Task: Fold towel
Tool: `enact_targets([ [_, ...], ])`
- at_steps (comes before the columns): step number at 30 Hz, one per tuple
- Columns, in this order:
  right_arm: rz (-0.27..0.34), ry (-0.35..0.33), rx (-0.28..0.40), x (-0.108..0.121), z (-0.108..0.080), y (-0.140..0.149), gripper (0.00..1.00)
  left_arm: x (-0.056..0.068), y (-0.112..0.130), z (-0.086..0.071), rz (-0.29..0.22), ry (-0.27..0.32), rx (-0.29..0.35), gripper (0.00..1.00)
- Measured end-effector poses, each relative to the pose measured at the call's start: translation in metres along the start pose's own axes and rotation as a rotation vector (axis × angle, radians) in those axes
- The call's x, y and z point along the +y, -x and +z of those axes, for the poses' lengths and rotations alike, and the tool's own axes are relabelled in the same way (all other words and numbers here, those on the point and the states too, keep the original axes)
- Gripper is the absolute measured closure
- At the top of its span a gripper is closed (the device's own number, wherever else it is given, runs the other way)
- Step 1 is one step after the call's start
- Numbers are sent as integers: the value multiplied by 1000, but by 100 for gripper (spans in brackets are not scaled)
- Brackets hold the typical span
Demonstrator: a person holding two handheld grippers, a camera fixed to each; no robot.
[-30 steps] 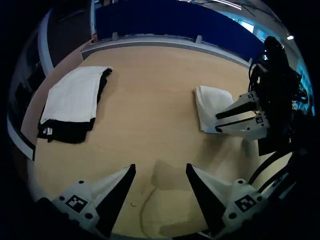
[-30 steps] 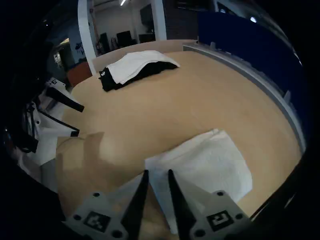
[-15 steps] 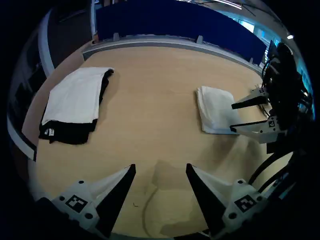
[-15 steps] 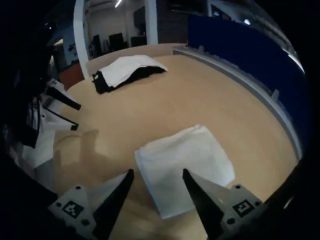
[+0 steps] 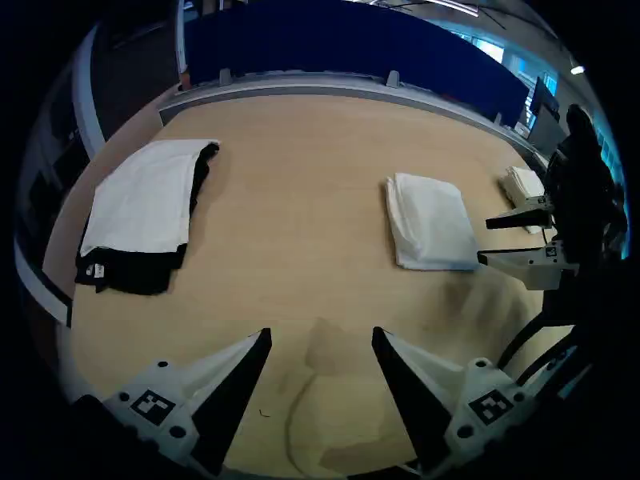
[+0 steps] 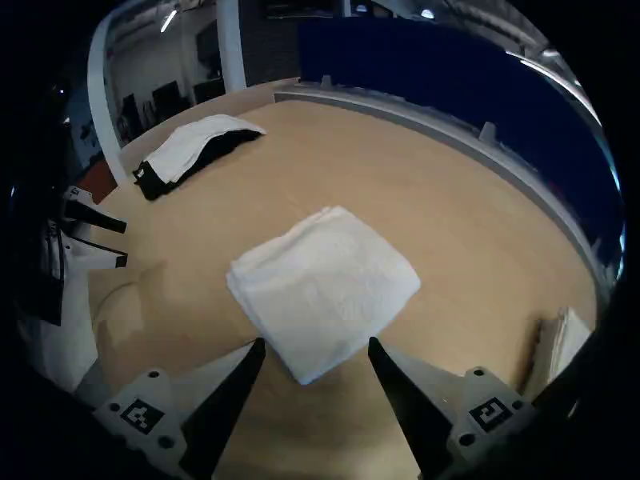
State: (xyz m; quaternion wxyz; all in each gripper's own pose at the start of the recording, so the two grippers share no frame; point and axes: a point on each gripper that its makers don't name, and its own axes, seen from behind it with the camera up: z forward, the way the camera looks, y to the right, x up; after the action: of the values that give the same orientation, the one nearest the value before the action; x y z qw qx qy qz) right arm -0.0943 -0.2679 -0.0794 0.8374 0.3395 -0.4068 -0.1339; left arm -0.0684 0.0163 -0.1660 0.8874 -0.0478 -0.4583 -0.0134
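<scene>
A white towel [image 5: 428,220] [image 6: 323,287] lies folded into a thick rectangle on the wooden table [image 5: 304,200]. My right gripper [image 6: 316,360] hovers open just before its near corner, touching nothing; seen from the left gripper view, the right gripper [image 5: 500,238] sits at the towel's right edge. My left gripper [image 5: 320,352] stands open over bare table near the front edge, well short of the towel.
A stack of white cloth on black cloth [image 5: 144,208] [image 6: 188,148] lies at the table's far left. Another small folded white pile [image 5: 524,184] [image 6: 564,340] rests near the right edge. A blue partition [image 5: 344,40] backs the table.
My right gripper opened, let go of the towel and drew back from it. The towel now lies flat and folded. The left gripper stayed where it was.
</scene>
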Motion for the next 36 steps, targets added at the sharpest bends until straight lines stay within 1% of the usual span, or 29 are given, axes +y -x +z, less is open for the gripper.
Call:
enact_targets([
  [6, 11, 15, -2, 2, -1, 1, 0, 1, -2, 0, 0, 3, 2, 7],
  [12, 35, 26, -6, 5, 0, 3, 0, 0, -2, 0, 2, 3, 2, 7],
  [21, 33, 36, -50, 2, 3, 25, 0, -1, -5, -2, -3, 4, 7, 7],
  [23, 39, 35, -57, 0, 4, 29, 3, -2, -5, -1, -4, 3, 8, 7],
  [29, 64, 31, -62, -5, 7, 36, 34, -2, -3, 1, -3, 2, 7, 7],
  [33, 81, 16, -61, -10, 7, 37, 49, -2, -3, 2, -2, 1, 7, 7],
  [35, 85, 13, -62, -11, 7, 38, 55, -2, -3, 2, -2, 1, 7, 7],
  [36, 87, 11, -63, -12, 7, 39, 55, -3, -3, 2, -2, 1, 7, 7],
])
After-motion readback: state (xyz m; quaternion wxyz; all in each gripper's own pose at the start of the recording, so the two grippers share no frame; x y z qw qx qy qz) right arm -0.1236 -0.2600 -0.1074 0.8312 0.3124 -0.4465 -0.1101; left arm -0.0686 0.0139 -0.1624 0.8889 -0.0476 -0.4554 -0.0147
